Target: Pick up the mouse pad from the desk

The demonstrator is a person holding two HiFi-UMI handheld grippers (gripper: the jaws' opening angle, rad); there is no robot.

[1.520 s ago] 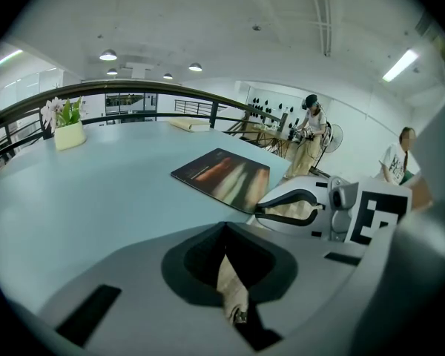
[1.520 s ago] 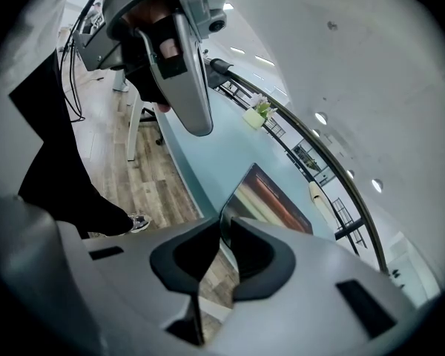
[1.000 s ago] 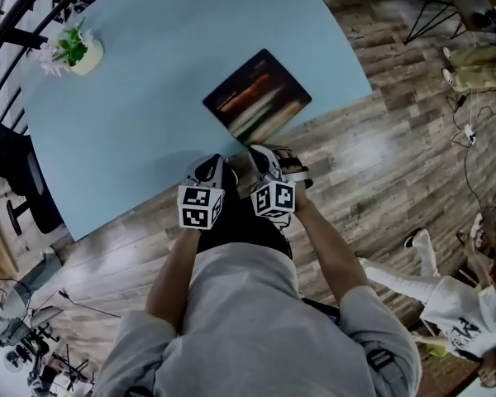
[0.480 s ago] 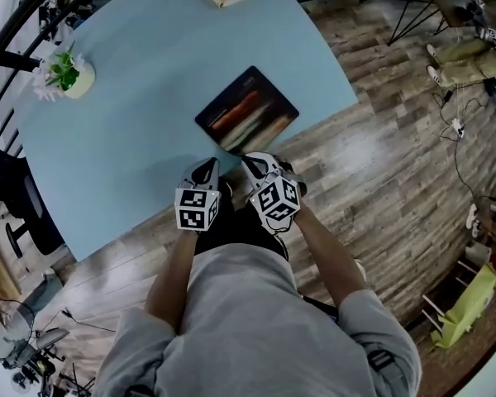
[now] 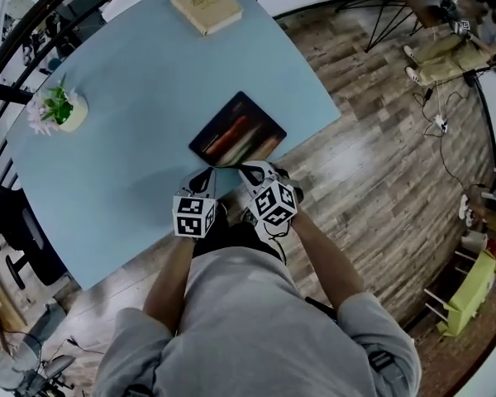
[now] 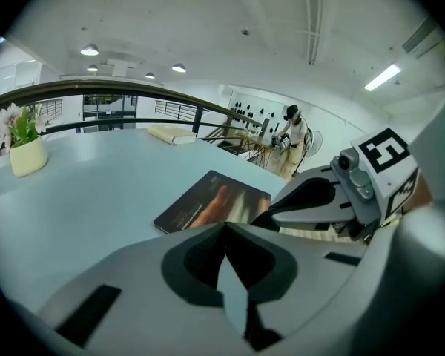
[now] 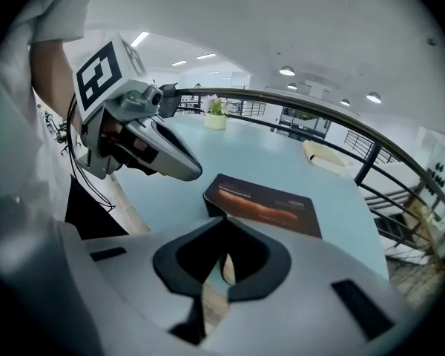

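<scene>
The dark mouse pad (image 5: 237, 129) with an orange and pale streak print lies flat on the light blue desk (image 5: 132, 164), near its front edge. Both grippers hover side by side just short of the pad's near edge, not touching it. My left gripper (image 5: 203, 175) points at the pad's near left corner with its jaws together and empty. My right gripper (image 5: 253, 170) is over the desk edge by the near right corner, also shut on nothing. In the left gripper view the pad (image 6: 215, 202) lies ahead of the shut tips (image 6: 226, 225). It also lies ahead (image 7: 271, 205) in the right gripper view (image 7: 224, 219).
A tan book (image 5: 205, 7) lies at the desk's far side and a small flower pot (image 5: 60, 110) stands at its left. Wooden floor (image 5: 372, 180) is to the right of the desk. A black chair (image 5: 8, 222) is at the left. A person (image 6: 293, 136) stands far off.
Both grippers have moved forward, closer to the pad's near edge. The right gripper has rolled, so its marker cube faces differently. The pad has not moved on the desk.
</scene>
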